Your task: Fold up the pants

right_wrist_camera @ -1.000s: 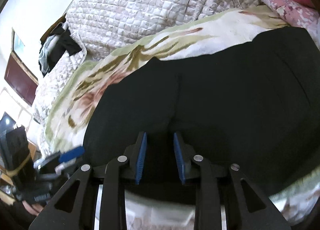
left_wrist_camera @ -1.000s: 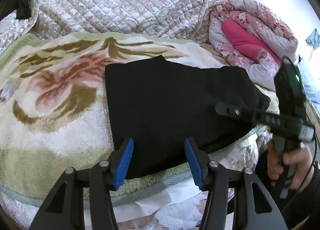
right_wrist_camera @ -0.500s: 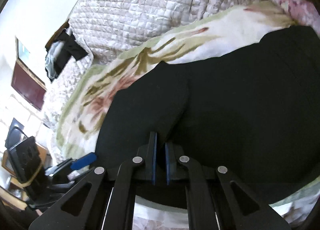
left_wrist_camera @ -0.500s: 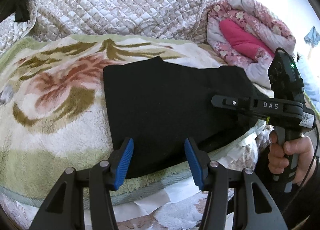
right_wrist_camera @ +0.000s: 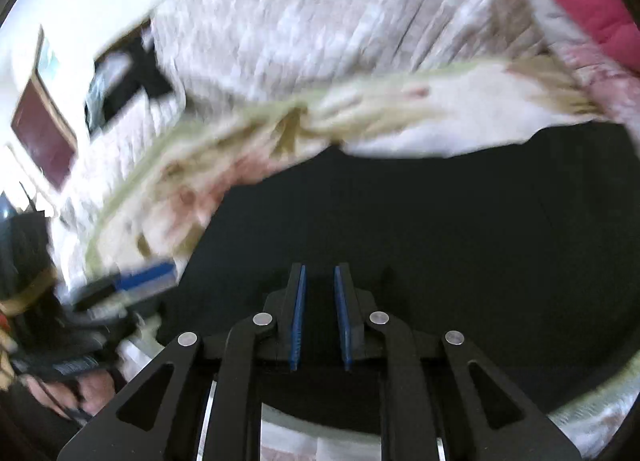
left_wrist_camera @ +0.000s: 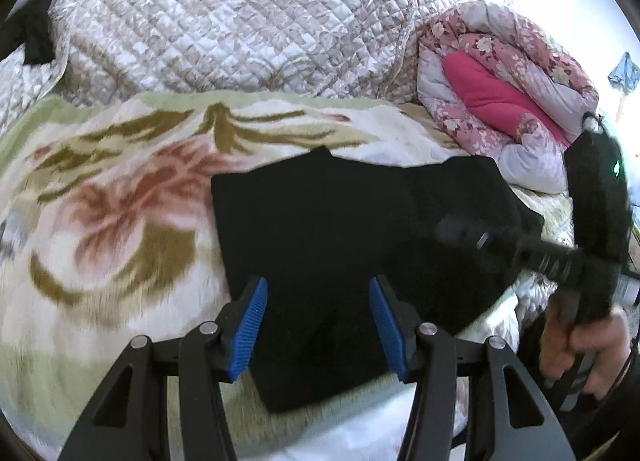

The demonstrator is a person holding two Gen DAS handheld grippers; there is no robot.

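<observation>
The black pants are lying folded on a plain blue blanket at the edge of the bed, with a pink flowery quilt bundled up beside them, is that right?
Not quite. The blanket under the black pants is not plain blue: it is cream and green with a big reddish flower pattern, as the left wrist view shows. The rest holds: the pants lie folded near the bed's edge, and the pink flowery quilt is bundled up beside them.

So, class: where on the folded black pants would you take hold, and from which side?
Grip the pants at the near edge, approaching from the bedside. That edge lies flat at the blanket's border, between the left gripper's open pads.
</observation>
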